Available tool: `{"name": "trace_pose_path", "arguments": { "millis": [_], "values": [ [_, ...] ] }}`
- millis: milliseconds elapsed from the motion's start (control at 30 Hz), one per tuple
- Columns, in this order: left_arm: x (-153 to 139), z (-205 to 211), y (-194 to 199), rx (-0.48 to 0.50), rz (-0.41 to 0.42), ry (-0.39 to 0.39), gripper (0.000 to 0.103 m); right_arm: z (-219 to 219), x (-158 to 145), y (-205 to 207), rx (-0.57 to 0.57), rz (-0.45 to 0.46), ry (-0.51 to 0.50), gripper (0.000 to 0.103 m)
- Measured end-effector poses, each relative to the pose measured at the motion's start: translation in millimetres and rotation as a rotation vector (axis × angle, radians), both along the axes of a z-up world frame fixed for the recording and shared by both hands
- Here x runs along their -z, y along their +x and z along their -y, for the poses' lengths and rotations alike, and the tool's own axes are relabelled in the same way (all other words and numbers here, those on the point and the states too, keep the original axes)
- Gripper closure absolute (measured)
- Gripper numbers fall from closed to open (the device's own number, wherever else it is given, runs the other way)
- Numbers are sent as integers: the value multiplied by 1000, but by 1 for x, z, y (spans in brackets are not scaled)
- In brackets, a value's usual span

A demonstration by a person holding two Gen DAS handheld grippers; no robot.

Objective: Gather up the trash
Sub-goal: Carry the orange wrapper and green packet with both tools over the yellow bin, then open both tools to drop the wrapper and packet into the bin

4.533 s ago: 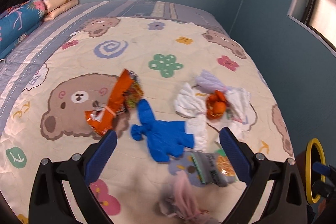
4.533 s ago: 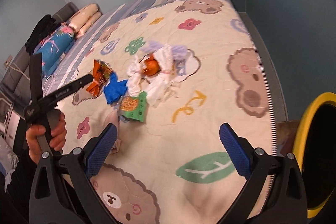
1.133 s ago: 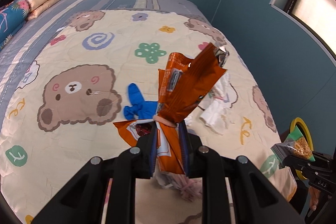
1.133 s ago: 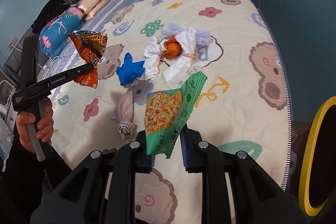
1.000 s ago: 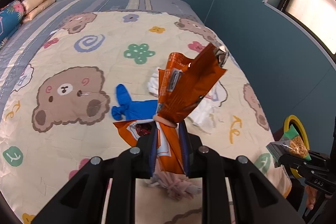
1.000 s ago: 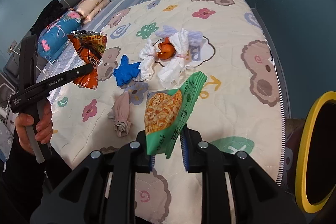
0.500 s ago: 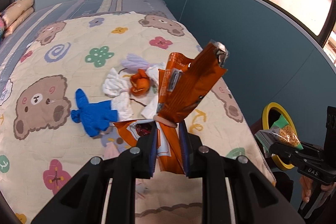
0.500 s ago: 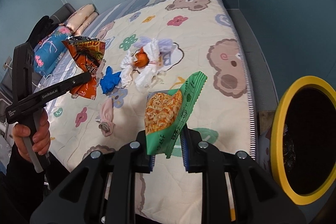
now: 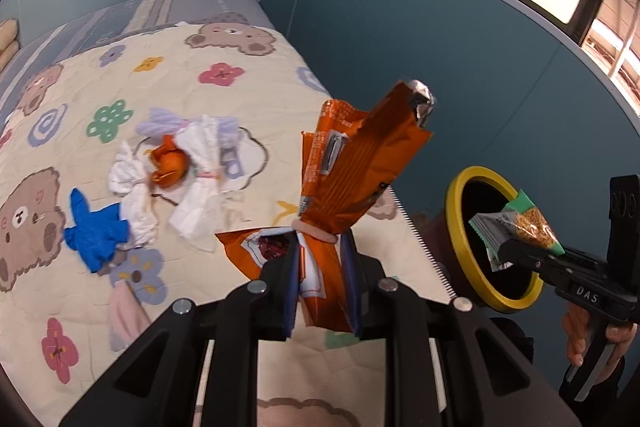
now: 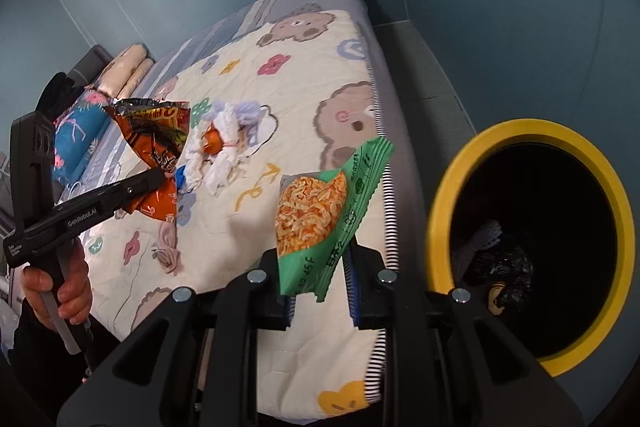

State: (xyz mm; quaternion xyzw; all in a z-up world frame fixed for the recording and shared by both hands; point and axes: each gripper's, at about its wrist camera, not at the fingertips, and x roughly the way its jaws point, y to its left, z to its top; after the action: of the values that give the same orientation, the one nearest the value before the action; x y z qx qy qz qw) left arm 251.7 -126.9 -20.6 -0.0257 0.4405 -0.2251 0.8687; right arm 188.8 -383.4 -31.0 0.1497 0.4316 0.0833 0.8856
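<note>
Beside the bed (image 10: 304, 75), both tongs pinch wrappers: left tongs (image 9: 322, 281) the orange snack bag (image 9: 352, 183), right tongs (image 10: 320, 285) the green packet (image 10: 324, 203); an early release risks missing the yellow-rimmed bin (image 10: 448, 187).

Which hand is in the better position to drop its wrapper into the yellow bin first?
Right. The right gripper holds the green snack packet right beside the yellow bin; the left gripper, holding the orange wrapper, is over the bed.

black gripper frames, blue jaws, silver screws (image 9: 183, 306), dark sleeve (image 10: 28, 347)
</note>
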Motion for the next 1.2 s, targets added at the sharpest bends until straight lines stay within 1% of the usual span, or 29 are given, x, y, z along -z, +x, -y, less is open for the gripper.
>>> {"name": "trace_pose_path", "arguments": {
  "millis": [267,667,867,1200],
  "values": [
    [4,54,-2,77,-19,-38,85,52,1,-13,100,11,3,84],
    [8,124,-4,179,-43,-52,85,116,7,-28,232,15,9,84],
    [13,156,-3,218,-58,-53,85,138,15,-32,272,6,9,84],
    [28,197,1,245,-92,-33,85,169,33,-28,325,-29,32,84]
  ]
}}
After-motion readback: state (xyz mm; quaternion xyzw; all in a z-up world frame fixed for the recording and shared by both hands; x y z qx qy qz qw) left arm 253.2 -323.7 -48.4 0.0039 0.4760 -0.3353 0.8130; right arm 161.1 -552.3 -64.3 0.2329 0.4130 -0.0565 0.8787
